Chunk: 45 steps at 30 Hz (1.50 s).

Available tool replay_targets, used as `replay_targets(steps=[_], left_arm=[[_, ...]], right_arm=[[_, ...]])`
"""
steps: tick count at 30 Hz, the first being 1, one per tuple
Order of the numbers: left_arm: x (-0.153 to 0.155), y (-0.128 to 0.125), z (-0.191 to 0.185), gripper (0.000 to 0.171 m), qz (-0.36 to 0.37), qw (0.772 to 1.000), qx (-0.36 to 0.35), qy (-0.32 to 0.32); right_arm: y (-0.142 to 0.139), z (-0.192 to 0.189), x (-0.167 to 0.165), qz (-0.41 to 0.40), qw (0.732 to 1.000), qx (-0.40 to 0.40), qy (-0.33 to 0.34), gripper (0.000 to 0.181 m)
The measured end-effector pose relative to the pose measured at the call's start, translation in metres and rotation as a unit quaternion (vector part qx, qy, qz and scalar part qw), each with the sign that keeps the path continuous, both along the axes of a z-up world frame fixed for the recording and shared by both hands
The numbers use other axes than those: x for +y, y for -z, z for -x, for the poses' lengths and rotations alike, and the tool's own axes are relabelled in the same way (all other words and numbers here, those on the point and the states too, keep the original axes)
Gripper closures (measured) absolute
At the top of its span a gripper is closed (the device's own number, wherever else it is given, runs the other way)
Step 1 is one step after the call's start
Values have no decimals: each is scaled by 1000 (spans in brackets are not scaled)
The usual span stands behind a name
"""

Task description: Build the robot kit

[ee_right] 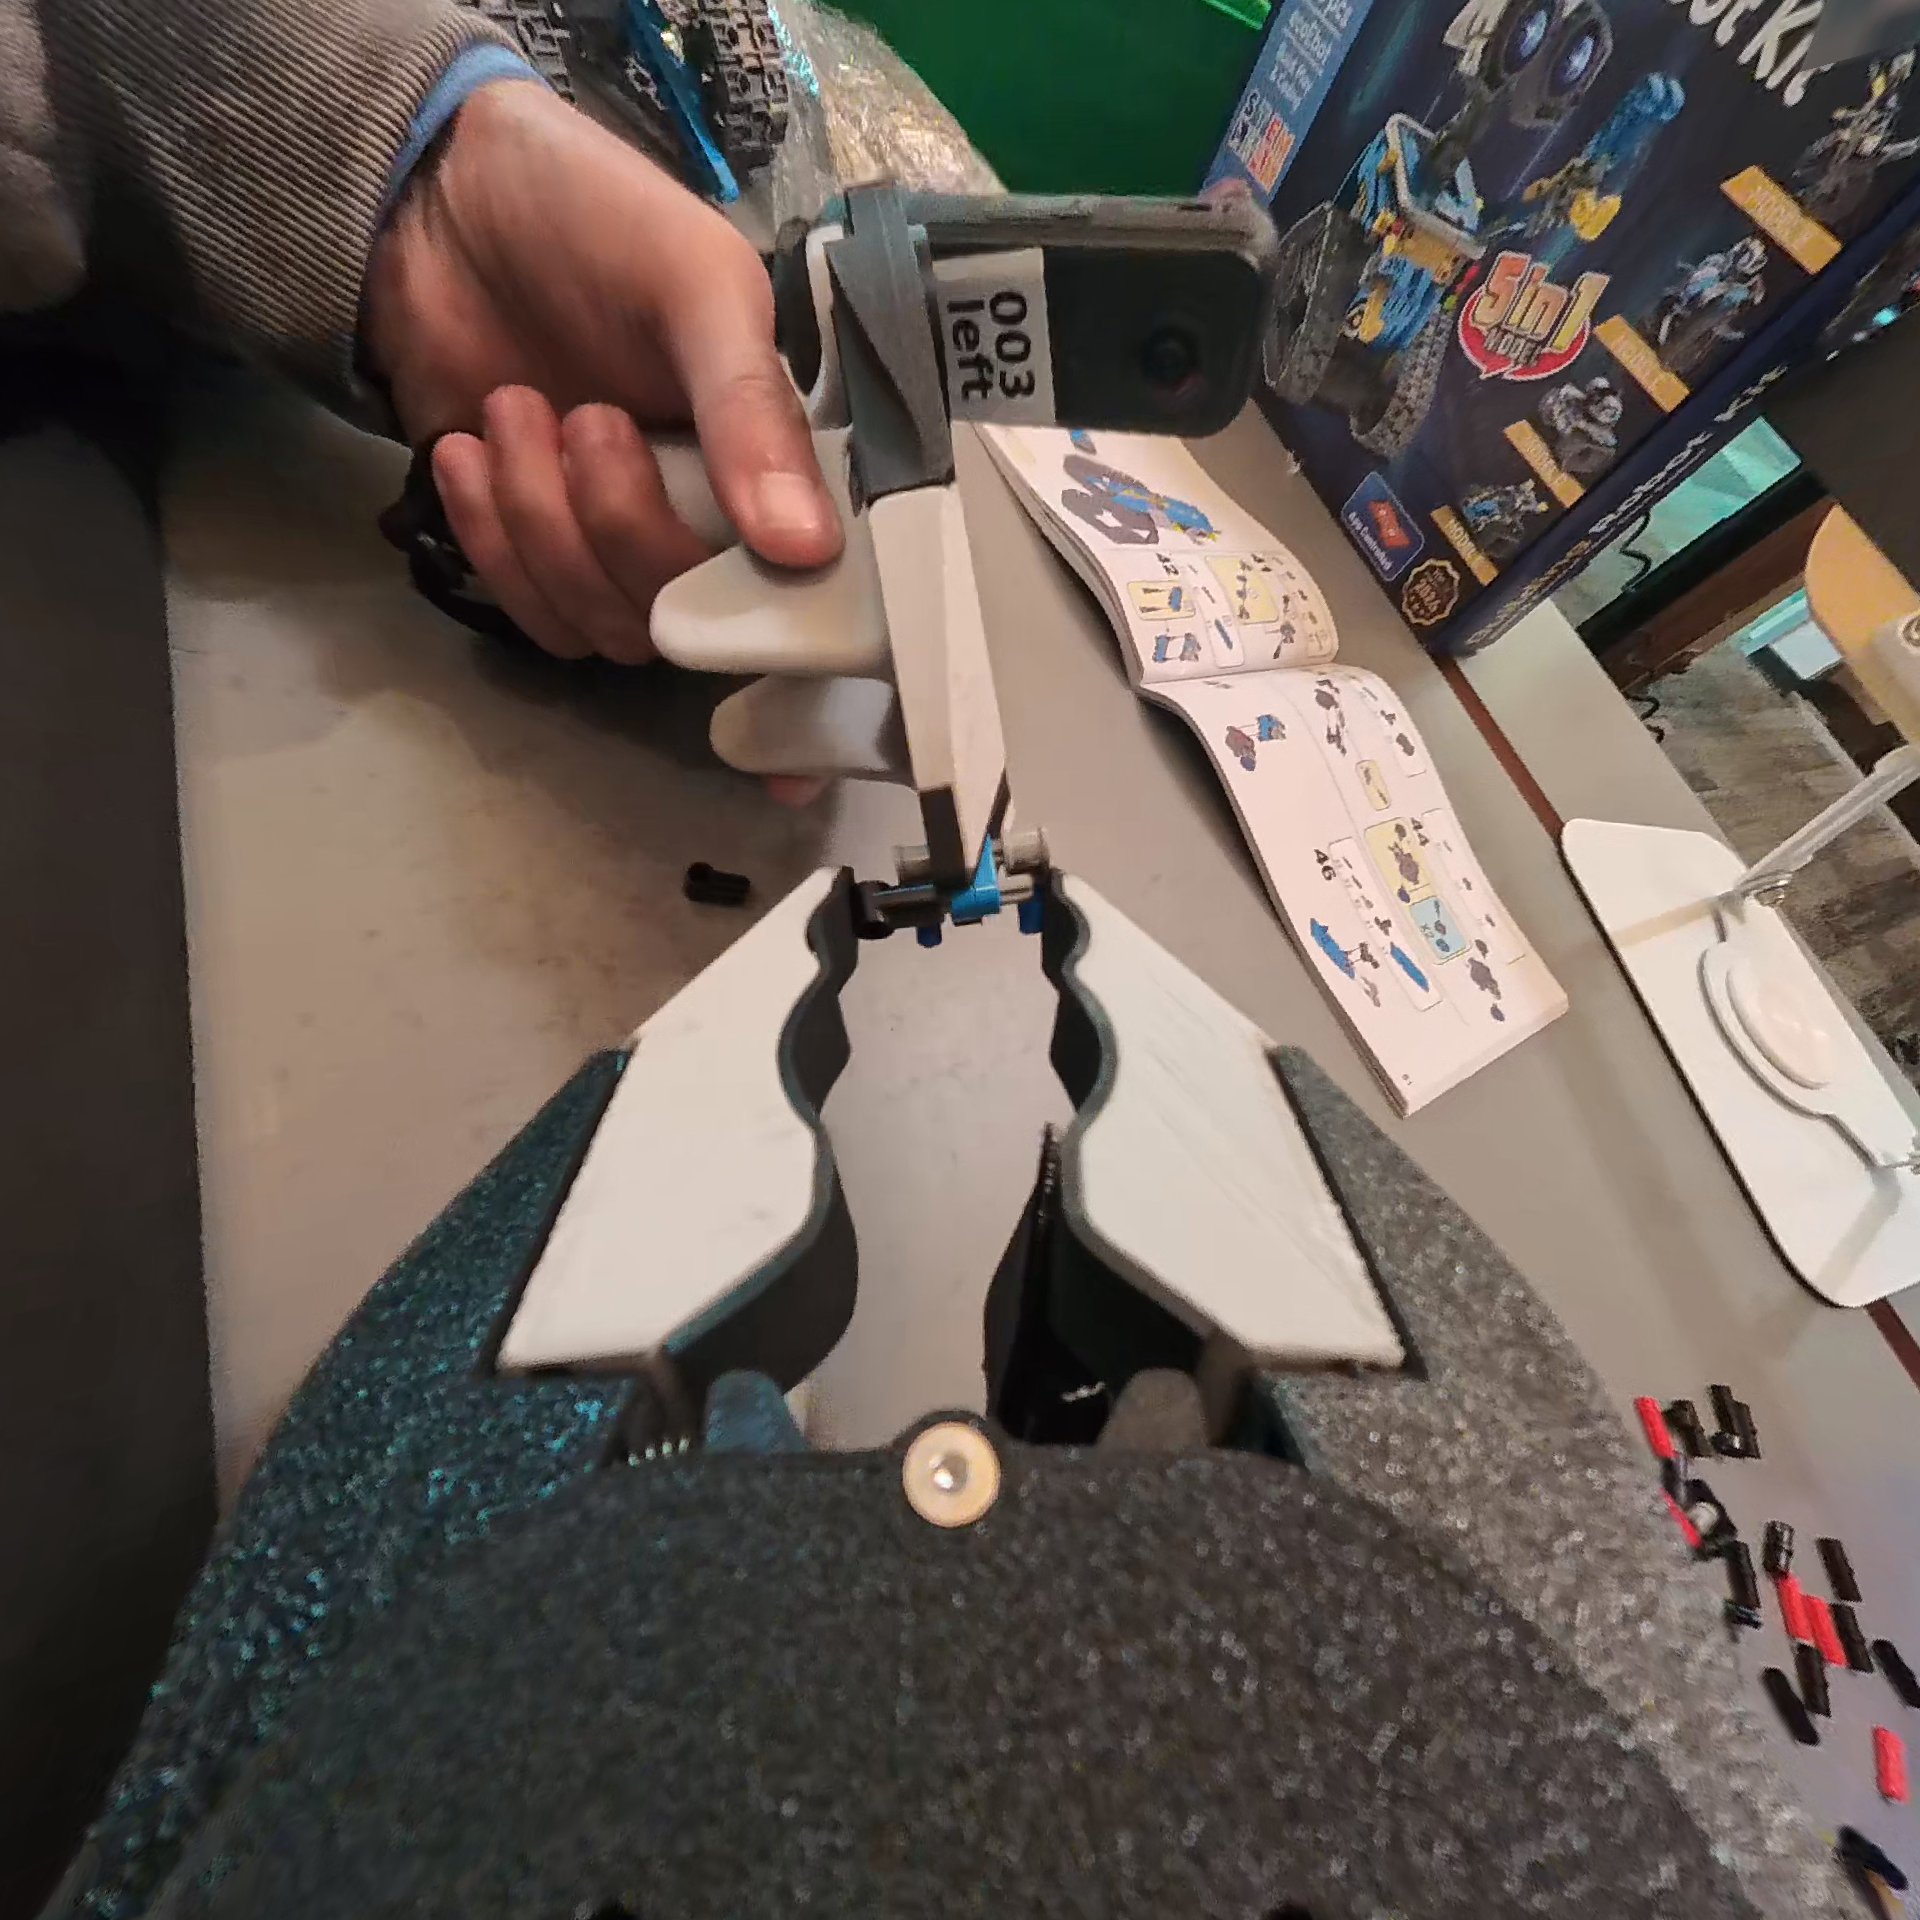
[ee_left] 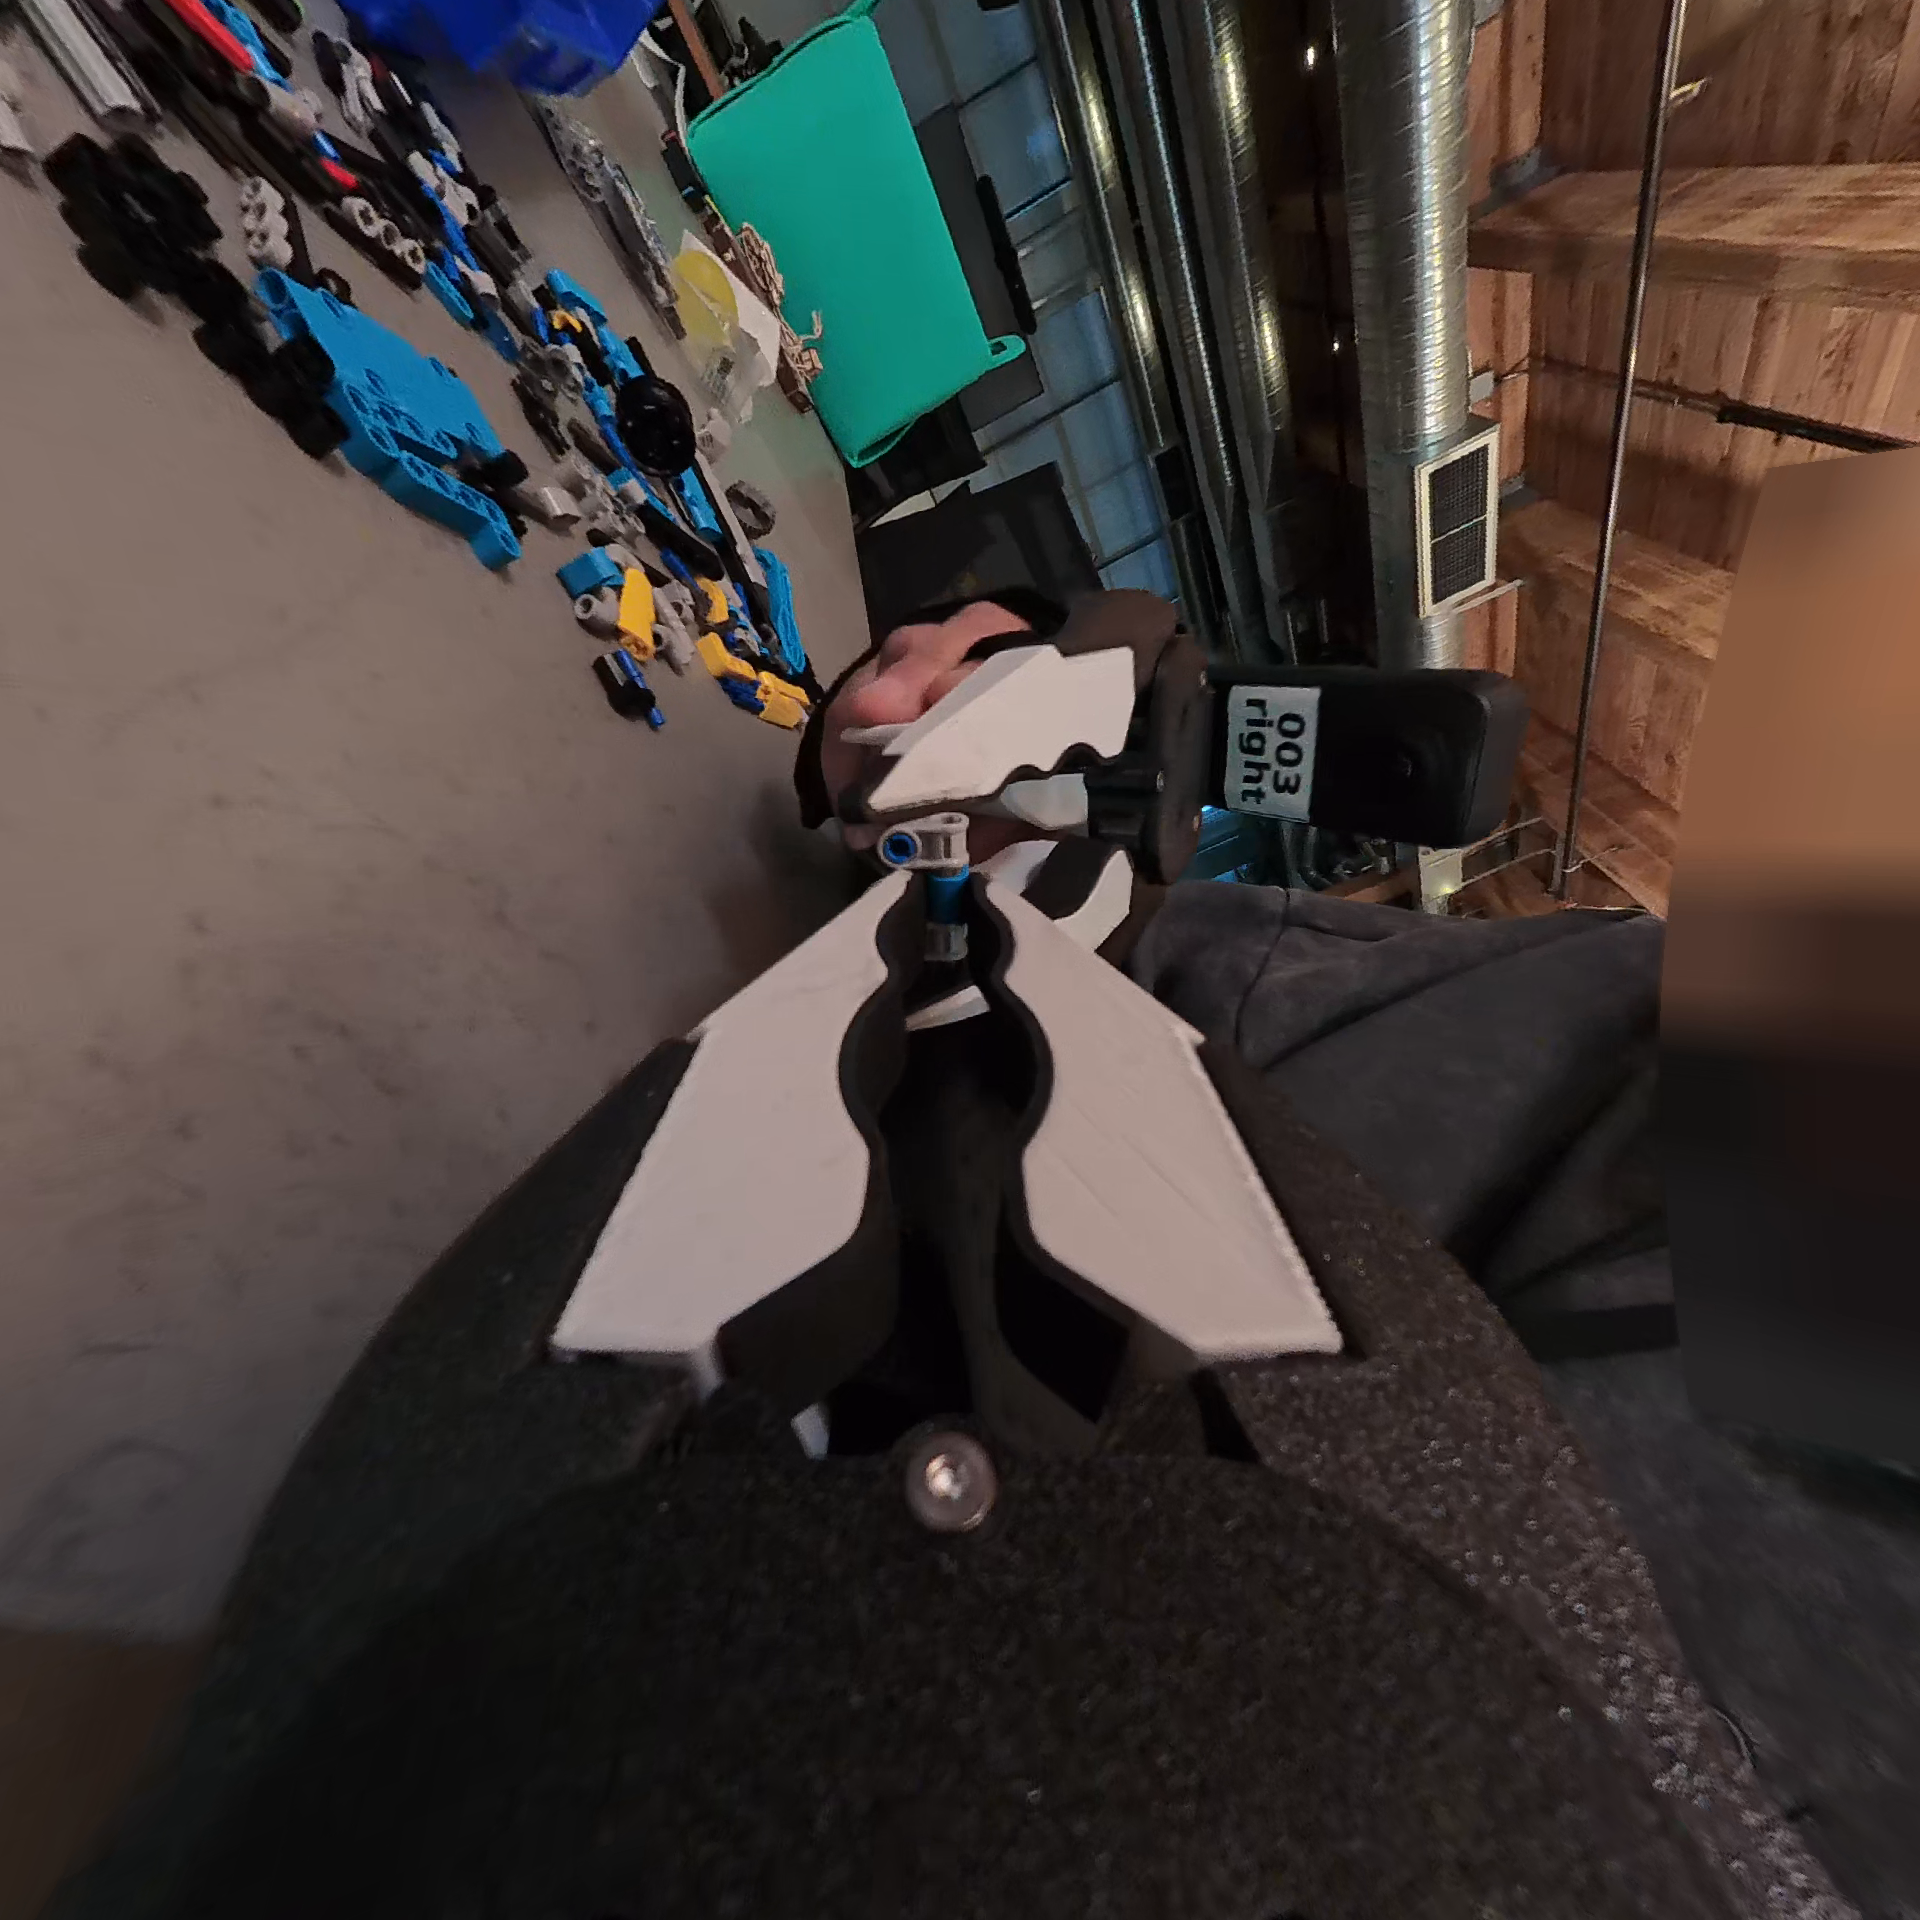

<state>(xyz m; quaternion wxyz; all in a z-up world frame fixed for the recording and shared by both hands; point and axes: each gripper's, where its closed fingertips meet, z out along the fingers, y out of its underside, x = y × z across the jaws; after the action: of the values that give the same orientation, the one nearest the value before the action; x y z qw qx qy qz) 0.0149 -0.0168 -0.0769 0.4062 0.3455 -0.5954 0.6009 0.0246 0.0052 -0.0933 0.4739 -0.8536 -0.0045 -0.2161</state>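
My own left gripper (ee_left: 940,914) fingers hide most of the small brick assembly (ee_left: 928,868). The instruction booklet (ee_right: 1288,727) near the table's (ee_right: 416,935) far edge disappears behind my left gripper.

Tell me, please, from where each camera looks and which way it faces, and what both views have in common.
Left wrist view: sits on the left gripper, looks along its fingers at the right gripper, with loose building pieces on the grey table beyond; a hand shows.
Right wrist view: sits on the right gripper, looks at the left gripper, an open instruction booklet and a kit box; a hand shows.
Shared: the small blue and grey assembly, gripped by both, and the table.
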Motion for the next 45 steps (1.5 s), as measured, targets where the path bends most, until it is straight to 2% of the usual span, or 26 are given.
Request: replay_targets(steps=[7,11,14,16,18,22,26,28,31,33,40,43,45], left_arm=[[1,3,2,166,-5,1000,6,5],[1,5,-3,166,-19,1000,-15,-7],[2,8,-3,166,-50,997,-65,-4],[8,17,-13,166,-103,988,-111,-31],[17,16,-18,165,-121,981,-143,-50],[46,14,-17,165,-172,956,-213,-102],[83,27,14,165,-266,907,-298,-134],[100,36,29,165,-319,867,-347,-161],[104,37,53,165,-351,837,-390,-157],[106,39,54,165,-378,816,-406,-160],[104,47,53,165,-372,819,-412,-145],[106,57,60,165,-387,822,-405,-100],[109,65,68,165,-406,815,-407,-67]], right_arm=[[3,3,1,3,1000,19,-5,150],[3,-1,2,-12,1000,22,1,147],[6,-5,3,-22,999,27,9,140],[0,-9,1,-42,999,16,18,135],[2,-14,-3,-48,998,34,28,132],[25,-1,1,-11,993,116,-3,138],[55,28,13,74,980,170,-68,142],[60,37,18,86,972,202,-87,143],[67,39,22,105,968,209,-88,149],[65,43,26,99,966,221,-85,150],[67,39,44,104,971,206,-60,147],[66,37,48,109,974,190,-56,147],[62,34,42,105,980,163,-40,148]])
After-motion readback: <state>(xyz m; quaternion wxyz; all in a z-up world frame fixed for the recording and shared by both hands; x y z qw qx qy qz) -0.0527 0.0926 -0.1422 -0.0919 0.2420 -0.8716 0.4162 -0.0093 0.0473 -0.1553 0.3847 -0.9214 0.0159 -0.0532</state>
